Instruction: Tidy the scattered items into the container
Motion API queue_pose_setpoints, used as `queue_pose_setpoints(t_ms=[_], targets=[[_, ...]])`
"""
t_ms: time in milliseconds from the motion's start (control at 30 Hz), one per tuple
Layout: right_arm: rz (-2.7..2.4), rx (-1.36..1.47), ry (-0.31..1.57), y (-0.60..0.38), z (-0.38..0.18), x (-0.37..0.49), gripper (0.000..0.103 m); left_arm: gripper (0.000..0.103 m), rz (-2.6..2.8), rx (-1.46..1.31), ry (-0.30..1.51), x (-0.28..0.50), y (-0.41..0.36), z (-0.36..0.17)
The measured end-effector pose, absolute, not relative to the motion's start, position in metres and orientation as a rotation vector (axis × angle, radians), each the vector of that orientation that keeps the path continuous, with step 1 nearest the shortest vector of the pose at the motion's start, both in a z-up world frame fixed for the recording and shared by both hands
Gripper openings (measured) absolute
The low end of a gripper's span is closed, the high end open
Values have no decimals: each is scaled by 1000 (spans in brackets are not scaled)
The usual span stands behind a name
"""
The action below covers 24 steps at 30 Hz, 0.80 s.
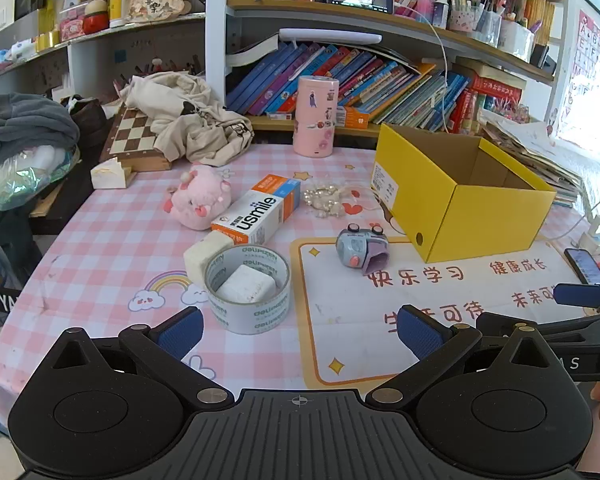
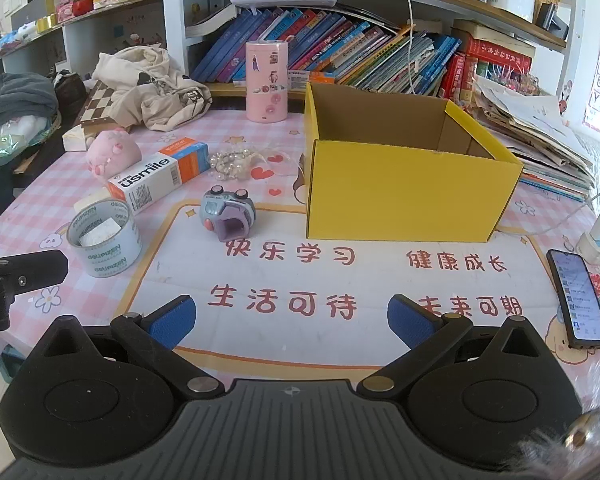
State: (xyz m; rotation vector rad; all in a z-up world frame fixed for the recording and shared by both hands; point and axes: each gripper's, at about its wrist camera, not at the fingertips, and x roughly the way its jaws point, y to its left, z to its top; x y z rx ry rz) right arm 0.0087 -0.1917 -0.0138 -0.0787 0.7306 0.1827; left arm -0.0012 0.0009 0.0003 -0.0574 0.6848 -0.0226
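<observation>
Table with pink check cloth and a printed mat. Yellow box, the container, sits far right, open top, nothing visible inside. Left of it, from big to small: usmile carton lying flat, far-left of centre; tape roll standing near left, a white block inside its ring and a second white block touching its far side; pink plush just beside the carton's left end; toy camera near the box's near-left corner; pearl beads between carton and box. Phone near right. Left gripper spread wide, holding nothing. Right gripper likewise spread, unloaded, over the mat.
</observation>
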Motion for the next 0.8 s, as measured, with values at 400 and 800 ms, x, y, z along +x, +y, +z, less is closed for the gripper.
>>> queue_pose_setpoints(t_ms=[400,800], targets=[[181,-77,729,-193,-13,8,103,103,-25,-53,682,-6,-2,4],[177,-71,728,-198,-13,6,103,103,-39,-60,686,-6,-4,4]])
